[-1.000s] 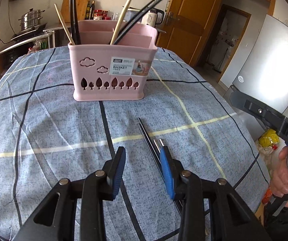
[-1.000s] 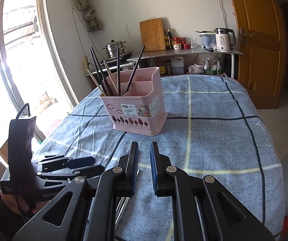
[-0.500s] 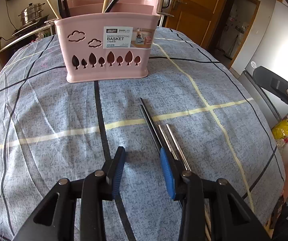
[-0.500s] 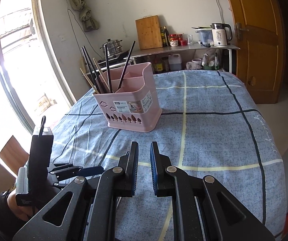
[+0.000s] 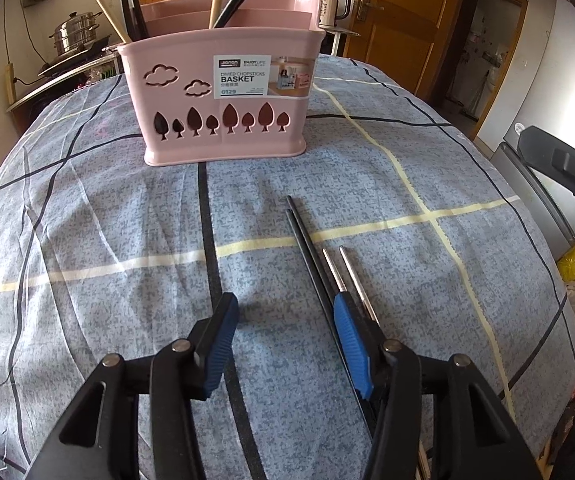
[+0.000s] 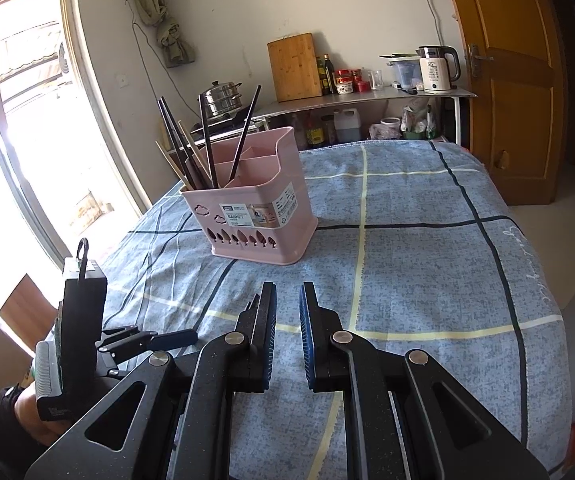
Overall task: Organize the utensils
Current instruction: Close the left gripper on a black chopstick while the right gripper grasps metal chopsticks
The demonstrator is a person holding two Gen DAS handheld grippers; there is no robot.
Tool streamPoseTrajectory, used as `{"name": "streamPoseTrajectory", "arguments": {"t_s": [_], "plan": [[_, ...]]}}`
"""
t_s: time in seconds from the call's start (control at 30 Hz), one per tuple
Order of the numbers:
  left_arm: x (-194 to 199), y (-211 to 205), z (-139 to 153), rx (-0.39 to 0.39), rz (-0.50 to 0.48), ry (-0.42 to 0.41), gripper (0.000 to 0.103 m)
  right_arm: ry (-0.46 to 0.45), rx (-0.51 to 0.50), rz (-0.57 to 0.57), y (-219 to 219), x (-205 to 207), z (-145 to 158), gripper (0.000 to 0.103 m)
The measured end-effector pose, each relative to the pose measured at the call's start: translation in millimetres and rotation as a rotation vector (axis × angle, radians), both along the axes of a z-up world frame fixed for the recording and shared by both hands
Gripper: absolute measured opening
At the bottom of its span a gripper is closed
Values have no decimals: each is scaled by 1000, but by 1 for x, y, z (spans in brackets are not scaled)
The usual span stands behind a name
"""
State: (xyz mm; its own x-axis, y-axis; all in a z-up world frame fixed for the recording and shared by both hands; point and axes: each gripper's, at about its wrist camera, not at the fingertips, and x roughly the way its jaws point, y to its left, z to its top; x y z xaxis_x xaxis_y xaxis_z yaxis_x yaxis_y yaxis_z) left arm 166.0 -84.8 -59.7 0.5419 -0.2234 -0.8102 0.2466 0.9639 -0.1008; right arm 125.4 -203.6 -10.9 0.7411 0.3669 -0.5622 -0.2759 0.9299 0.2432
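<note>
A pink chopstick basket [image 5: 223, 92] stands on the blue checked tablecloth and holds several black and wooden chopsticks; it also shows in the right wrist view [image 6: 255, 220]. A pair of black chopsticks [image 5: 307, 244] and a pair of metal chopsticks [image 5: 347, 272] lie on the cloth. My left gripper [image 5: 285, 320] is open and empty, low over the cloth, its right finger beside the loose chopsticks. My right gripper [image 6: 287, 312] is empty with a narrow gap between its pads, above the near cloth. The left gripper also shows at the left of the right wrist view [image 6: 155, 340].
A steel counter [image 6: 367, 96] behind the table carries a kettle [image 6: 435, 68], a cutting board [image 6: 295, 66], bottles and a steamer pot [image 6: 221, 100]. A wooden door [image 6: 515, 80] is at the right. A window is at the left.
My left gripper has moved forward toward the basket and lower over the cloth, and more of the loose chopsticks shows. My right gripper has drawn back and up a little.
</note>
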Motion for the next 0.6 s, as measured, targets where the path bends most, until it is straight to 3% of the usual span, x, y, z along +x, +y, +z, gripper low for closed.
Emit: {"name": "streamPoseTrajectory", "arguments": {"t_s": [0.23, 0.4, 0.57, 0.6], "plan": [[-11, -6, -4, 88, 4, -37, 53, 2, 9, -5, -4, 0, -1, 12], [-10, -4, -2, 96, -5, -37, 51, -1, 10, -2, -4, -2, 0, 12], [-5, 9, 0, 96, -5, -33, 22, -2, 10, 3, -3, -3, 0, 12], [-4, 13, 0, 99, 0, -31, 20, 1, 10, 6, -2, -3, 0, 12]]}}
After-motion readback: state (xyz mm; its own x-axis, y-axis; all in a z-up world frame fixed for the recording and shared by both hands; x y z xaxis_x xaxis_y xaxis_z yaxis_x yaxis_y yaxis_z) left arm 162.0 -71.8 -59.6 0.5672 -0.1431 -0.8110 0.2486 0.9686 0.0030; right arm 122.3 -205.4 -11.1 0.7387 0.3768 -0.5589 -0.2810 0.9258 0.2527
